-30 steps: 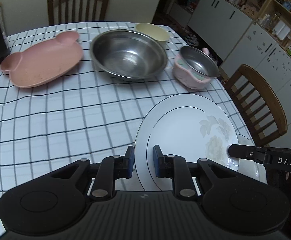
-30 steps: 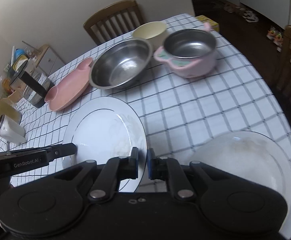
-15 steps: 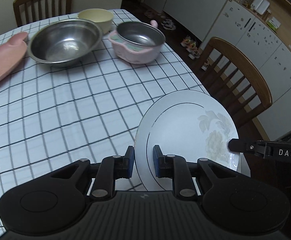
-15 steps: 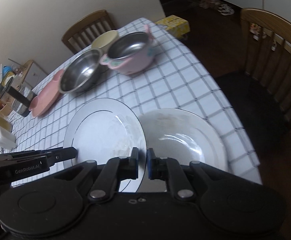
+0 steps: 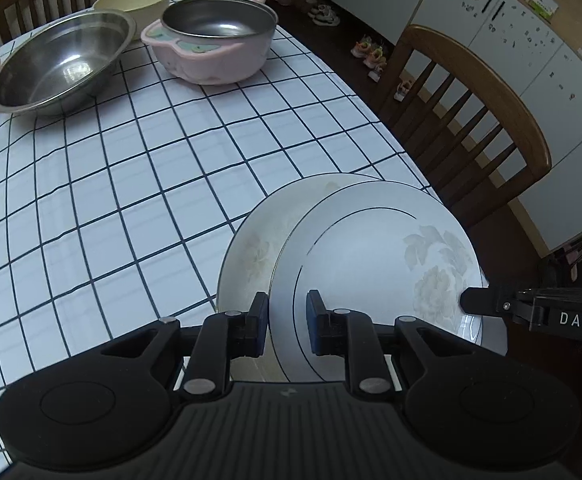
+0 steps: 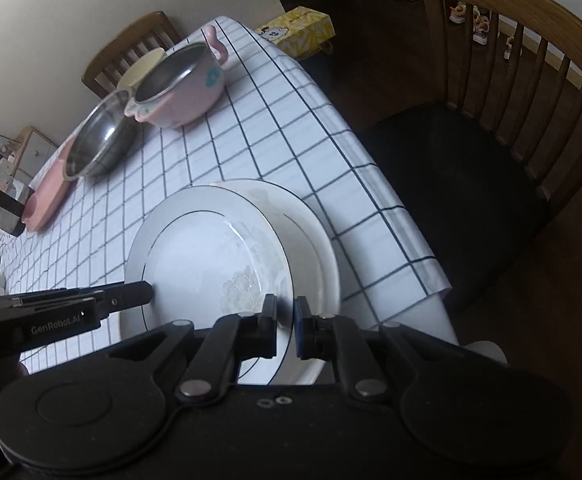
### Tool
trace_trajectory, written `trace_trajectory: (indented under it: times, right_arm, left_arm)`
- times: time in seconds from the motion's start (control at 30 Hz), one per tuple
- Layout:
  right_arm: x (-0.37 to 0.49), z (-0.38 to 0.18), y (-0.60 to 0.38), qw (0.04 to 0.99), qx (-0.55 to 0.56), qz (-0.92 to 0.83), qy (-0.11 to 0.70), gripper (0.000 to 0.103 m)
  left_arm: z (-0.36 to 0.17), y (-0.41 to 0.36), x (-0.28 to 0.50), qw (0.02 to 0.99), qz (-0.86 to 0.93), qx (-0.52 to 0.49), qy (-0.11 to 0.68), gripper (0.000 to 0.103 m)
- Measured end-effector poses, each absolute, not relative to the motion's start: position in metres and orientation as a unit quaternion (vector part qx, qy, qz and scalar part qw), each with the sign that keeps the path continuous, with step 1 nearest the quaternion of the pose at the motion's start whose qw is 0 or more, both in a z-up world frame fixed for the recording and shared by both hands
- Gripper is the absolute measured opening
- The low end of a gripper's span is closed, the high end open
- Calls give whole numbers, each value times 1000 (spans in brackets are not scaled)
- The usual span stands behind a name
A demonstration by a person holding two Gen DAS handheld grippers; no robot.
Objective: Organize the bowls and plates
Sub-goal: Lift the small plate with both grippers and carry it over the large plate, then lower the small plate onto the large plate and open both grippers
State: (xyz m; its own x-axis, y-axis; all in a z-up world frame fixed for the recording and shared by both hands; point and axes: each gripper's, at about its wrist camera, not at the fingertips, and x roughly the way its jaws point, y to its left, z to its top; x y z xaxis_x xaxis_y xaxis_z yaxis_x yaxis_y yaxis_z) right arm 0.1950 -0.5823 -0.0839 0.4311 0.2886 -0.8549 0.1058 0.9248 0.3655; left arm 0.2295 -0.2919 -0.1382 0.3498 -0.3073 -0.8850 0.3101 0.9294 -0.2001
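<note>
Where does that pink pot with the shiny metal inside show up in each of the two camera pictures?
Left wrist view: pink pot at top centre, right of the steel bowl.
Right wrist view: pink pot at upper left, up and right of the steel bowl.
Shared landmark: the cream bowl behind both.

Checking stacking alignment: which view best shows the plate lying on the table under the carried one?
The right wrist view: the lower plate's rim arcs in a wide crescent near the table's corner. The left wrist view shows only a sliver, since the carried plate covers most of it.
</note>
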Motion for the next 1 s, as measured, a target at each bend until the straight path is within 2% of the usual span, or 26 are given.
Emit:
trace_trajectory:
  times: [0.47, 1.0]
  right_arm:
    - [202, -98, -590, 813, 184, 73, 547, 9]
    - [205, -100, -589, 816, 179, 72, 546, 9]
  left_arm:
    - [-157, -295, 234, 814, -171, -2, 555, 19]
    - [-149, -286, 236, 825, -162, -7, 542, 19]
